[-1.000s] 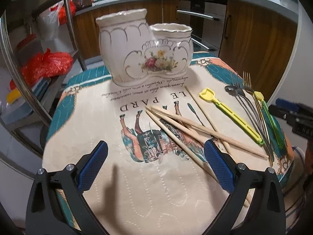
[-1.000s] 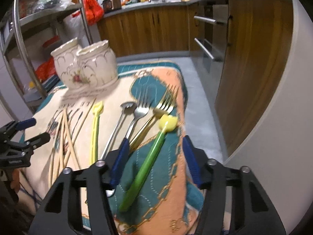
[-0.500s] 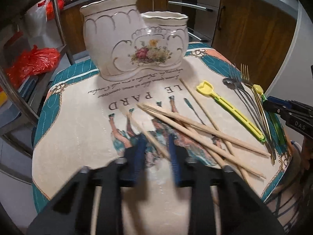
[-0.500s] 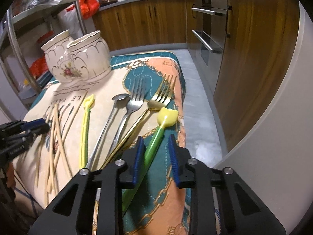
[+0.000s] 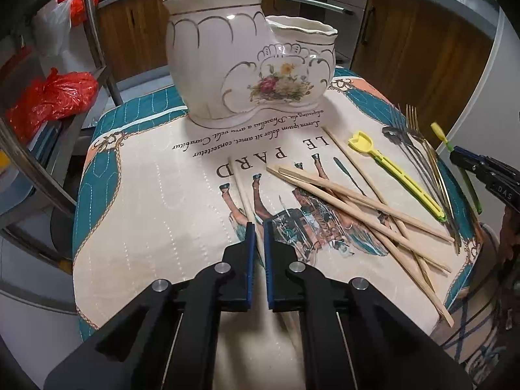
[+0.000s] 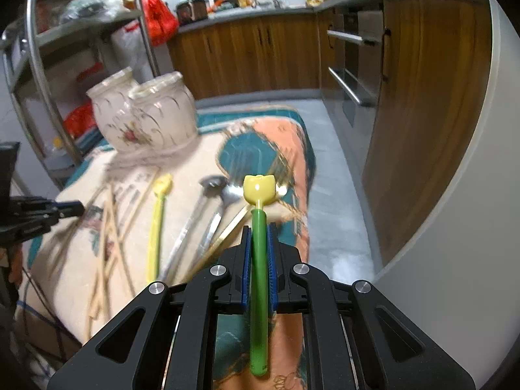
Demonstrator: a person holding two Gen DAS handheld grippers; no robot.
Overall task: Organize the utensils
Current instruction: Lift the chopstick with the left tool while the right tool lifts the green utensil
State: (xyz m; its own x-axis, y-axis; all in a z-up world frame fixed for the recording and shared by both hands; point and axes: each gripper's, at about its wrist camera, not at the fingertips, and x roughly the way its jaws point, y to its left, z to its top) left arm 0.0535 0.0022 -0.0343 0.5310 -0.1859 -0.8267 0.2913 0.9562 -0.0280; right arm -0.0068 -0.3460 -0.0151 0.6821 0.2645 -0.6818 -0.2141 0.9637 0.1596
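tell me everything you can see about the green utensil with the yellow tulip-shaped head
The green utensil looks like plastic: a straight, glossy green handle, a thin pale neck, and a yellow tulip-shaped head with a notched top. The right gripper is shut on the handle, its blue-padded fingers pressing both sides about midway. It points away from the camera, head forward, above the patterned cloth. The left wrist view shows it raised at the table's right edge.

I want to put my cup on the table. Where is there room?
The cloth is bare on its left half, between the holder and the left gripper. The right half is crowded: chopsticks, then the yellow scoop and forks near the edge. The right gripper holds a green utensil there too.
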